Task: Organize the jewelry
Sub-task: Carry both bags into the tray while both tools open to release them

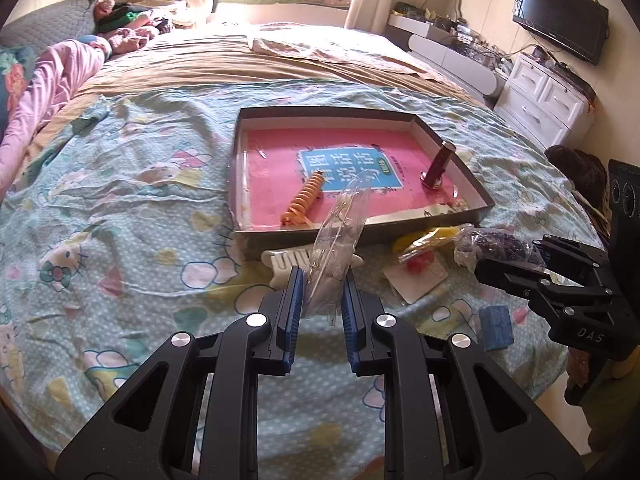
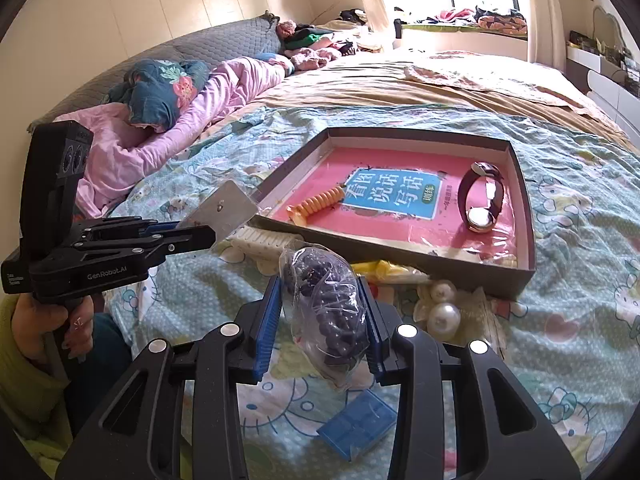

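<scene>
My left gripper (image 1: 322,276) is shut on a clear plastic pouch (image 1: 340,228) with a thin piece of jewelry inside, held up in front of the tray. My right gripper (image 2: 320,284) is shut on a small clear bag of dark purple beads (image 2: 332,312), lifted above the bedspread. Each gripper shows in the other's view: the right gripper (image 1: 506,256) at the right, the left gripper (image 2: 196,230) at the left with a hand below it. The shallow dark tray (image 2: 524,200) has a pink book lining it, and holds an orange coil hair tie (image 2: 320,202) and a wristwatch (image 2: 480,196).
On the bedspread before the tray lie a white comb clip (image 2: 260,240), a yellow item (image 2: 384,270), two large pearls (image 2: 442,316), a card with a red piece (image 1: 420,272) and a blue box (image 2: 360,424). Pink bedding and pillows lie to the left, and white drawers (image 1: 540,96) stand to the right.
</scene>
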Tool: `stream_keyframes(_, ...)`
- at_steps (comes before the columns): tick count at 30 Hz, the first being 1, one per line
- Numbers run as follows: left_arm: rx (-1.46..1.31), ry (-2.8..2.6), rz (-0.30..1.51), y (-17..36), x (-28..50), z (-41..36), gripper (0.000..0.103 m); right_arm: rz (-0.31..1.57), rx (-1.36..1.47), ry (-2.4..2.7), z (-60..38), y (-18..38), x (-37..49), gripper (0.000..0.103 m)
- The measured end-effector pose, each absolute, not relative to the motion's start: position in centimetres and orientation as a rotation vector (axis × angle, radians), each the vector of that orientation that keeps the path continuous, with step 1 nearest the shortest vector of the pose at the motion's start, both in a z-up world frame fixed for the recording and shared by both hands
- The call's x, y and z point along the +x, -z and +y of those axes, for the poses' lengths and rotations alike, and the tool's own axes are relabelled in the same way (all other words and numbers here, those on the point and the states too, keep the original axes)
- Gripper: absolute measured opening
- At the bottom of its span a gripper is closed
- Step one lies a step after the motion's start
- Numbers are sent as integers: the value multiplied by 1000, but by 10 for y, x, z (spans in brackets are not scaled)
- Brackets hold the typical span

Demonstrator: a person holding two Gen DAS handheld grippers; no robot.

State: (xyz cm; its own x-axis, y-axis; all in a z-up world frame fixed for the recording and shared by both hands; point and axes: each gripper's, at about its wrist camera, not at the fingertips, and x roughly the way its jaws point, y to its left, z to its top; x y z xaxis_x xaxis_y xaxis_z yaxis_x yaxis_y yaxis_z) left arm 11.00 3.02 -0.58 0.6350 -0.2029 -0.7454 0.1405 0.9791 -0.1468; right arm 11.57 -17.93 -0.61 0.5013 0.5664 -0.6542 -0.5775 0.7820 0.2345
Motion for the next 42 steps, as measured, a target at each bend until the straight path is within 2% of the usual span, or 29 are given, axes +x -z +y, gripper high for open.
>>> stream_keyframes(19, -126, 161, 864, 6, 139, 50, 8, 730, -4, -656, -181, -4, 149, 35)
stream_keyframes(31, -108, 180, 805, -24, 171, 42, 8, 700, 20, -568, -211, -8, 166, 35)
stream_keyframes(42, -153, 239, 849, -6, 205, 24, 8, 707, 18, -466, -237, 4, 185, 35)
